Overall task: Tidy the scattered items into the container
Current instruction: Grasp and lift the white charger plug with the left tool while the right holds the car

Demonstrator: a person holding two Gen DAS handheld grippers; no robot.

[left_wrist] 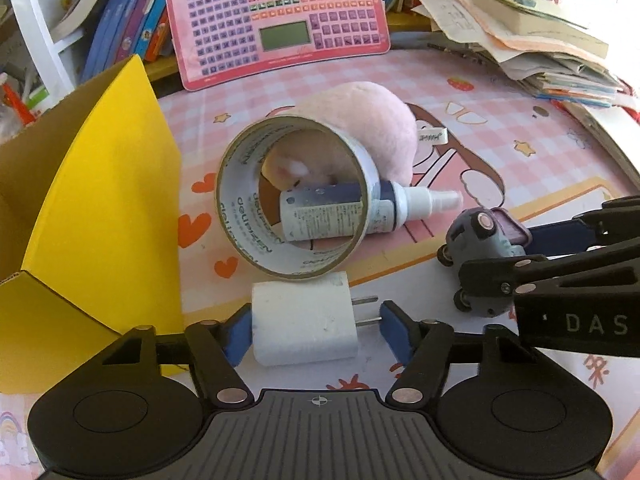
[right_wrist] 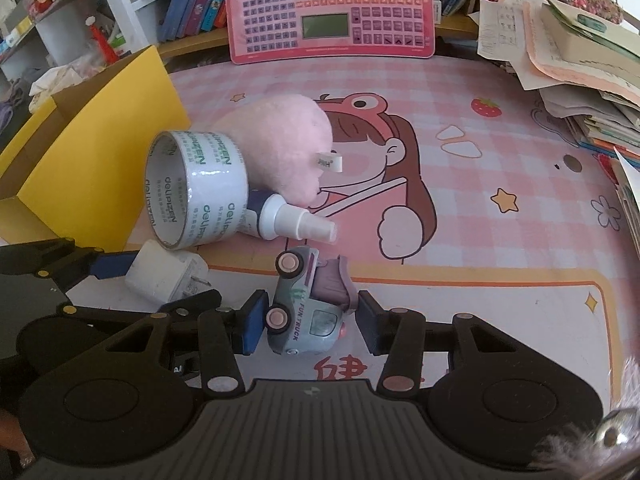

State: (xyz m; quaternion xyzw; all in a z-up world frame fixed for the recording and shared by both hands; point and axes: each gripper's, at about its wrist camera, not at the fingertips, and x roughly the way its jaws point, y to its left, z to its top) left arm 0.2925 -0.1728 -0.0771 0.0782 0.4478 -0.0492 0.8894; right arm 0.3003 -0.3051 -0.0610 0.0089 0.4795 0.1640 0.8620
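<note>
Charger (left_wrist: 304, 320) sits white and blocky just in front of the tape roll (left_wrist: 294, 196), prongs sideways, between your left gripper (left_wrist: 314, 330) pads, which bracket it without yet pressing. Toy truck (right_wrist: 306, 312), right of the roll, lies on its side so your right gripper (right_wrist: 310, 326) clamps its flanks. Yellow box (left_wrist: 100, 200) waits left of the roll.

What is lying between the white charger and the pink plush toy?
The tape roll, with the spray bottle threaded through it; the left wrist view shows it.
</note>
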